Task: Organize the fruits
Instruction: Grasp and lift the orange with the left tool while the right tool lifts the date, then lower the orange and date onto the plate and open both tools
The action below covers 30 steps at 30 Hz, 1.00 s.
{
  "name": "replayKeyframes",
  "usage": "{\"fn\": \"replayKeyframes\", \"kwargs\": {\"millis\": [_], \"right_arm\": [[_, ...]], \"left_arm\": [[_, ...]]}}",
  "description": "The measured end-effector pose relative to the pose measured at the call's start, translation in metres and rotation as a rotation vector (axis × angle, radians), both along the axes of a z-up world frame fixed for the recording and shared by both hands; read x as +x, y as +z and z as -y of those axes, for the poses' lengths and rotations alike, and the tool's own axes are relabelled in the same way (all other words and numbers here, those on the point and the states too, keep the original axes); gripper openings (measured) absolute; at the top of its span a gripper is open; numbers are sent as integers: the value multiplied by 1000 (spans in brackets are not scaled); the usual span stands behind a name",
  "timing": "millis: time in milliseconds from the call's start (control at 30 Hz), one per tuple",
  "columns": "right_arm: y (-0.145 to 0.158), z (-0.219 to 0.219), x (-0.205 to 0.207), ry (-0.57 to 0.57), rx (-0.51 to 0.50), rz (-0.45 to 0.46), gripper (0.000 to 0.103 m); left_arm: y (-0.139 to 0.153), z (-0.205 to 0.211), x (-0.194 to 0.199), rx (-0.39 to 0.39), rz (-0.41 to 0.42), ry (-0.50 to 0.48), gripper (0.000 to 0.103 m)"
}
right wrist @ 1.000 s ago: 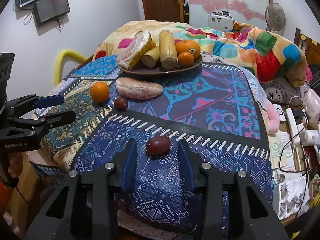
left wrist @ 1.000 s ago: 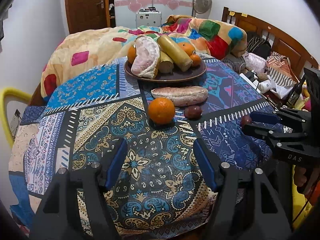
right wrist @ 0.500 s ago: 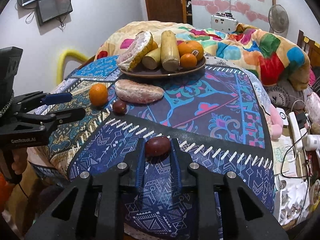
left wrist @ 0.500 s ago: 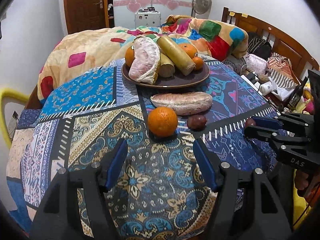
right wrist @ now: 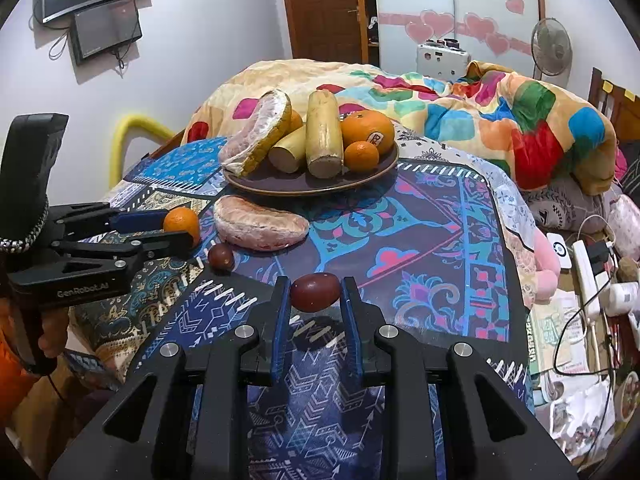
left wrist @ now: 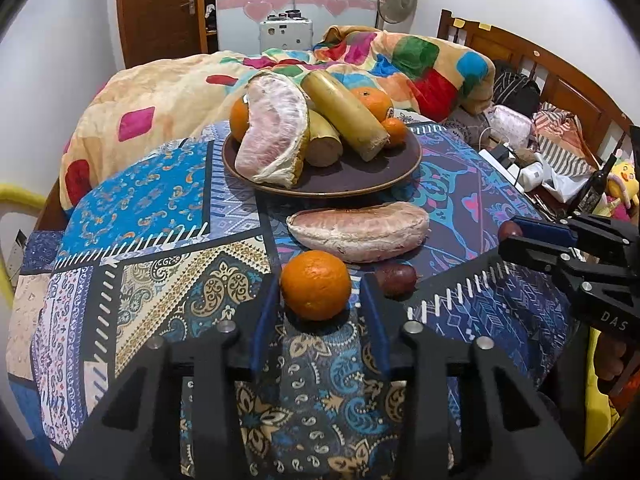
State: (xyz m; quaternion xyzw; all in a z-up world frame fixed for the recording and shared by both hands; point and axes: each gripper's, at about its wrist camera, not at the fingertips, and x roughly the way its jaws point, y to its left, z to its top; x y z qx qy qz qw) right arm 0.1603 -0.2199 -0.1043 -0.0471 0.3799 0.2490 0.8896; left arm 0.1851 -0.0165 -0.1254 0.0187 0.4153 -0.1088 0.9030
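Orange fruit (left wrist: 315,285) now sits between my left tongs (left wrist: 318,312), which have closed in on it. My right tongs (right wrist: 315,312) squeeze the dark plum (right wrist: 315,292), lifted off the surface (right wrist: 440,240). Plate (right wrist: 360,184) next, I think.

Loose orange (left wrist: 315,285), round, on patterned cloth between two blue pads. Peeled pomelo segment (left wrist: 359,230) flat behind it. Dark red fruit (left wrist: 396,279) beside. Second dark red fruit (right wrist: 315,286), oval, clamped. Brown plate (left wrist: 360,178): pomelo wedge, two yellow cylinders, three oranges.
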Motion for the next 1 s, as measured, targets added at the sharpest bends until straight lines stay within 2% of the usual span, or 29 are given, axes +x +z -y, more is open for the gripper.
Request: {"fn": "replayKeyframes", "kwargs": {"millis": [267, 533, 767, 1000], "right_arm": [[-1, 1, 8, -3, 9, -1, 23], [10, 0, 21, -15, 25, 28, 23], [23, -4, 36, -19, 46, 70, 23], [30, -5, 59, -38, 55, 94, 23]], "left_arm": [[2, -5, 3, -19, 5, 6, 36], [29, -10, 7, -37, 65, 11, 36], [46, -7, 22, -43, 111, 24, 36], [48, -7, 42, -57, 115, 24, 36]]}}
